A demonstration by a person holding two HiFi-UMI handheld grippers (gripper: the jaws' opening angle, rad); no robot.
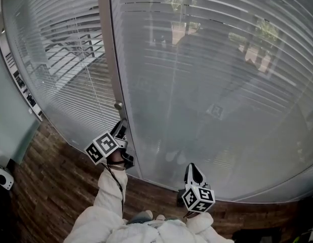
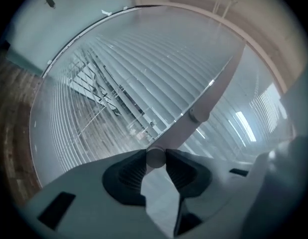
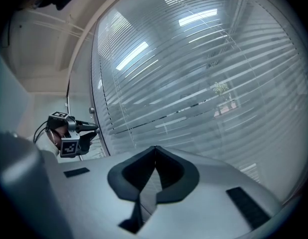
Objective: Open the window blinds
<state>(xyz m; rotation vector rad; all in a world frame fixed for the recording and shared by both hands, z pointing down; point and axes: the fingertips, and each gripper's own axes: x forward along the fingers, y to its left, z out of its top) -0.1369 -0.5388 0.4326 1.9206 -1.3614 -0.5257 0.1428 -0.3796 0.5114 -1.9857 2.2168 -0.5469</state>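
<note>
My left gripper (image 2: 155, 153) clamps the frame's knob (image 2: 155, 159). The left blinds (image 1: 60, 59) show gaps, while the right blinds (image 1: 212, 85) look closed. My right gripper (image 3: 154, 151) idles, pinched together and empty.

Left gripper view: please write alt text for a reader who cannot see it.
The left gripper is closed on a small round knob on the pale frame between two glass panes. White blinds hang behind the glass and fill most of the view.
</note>
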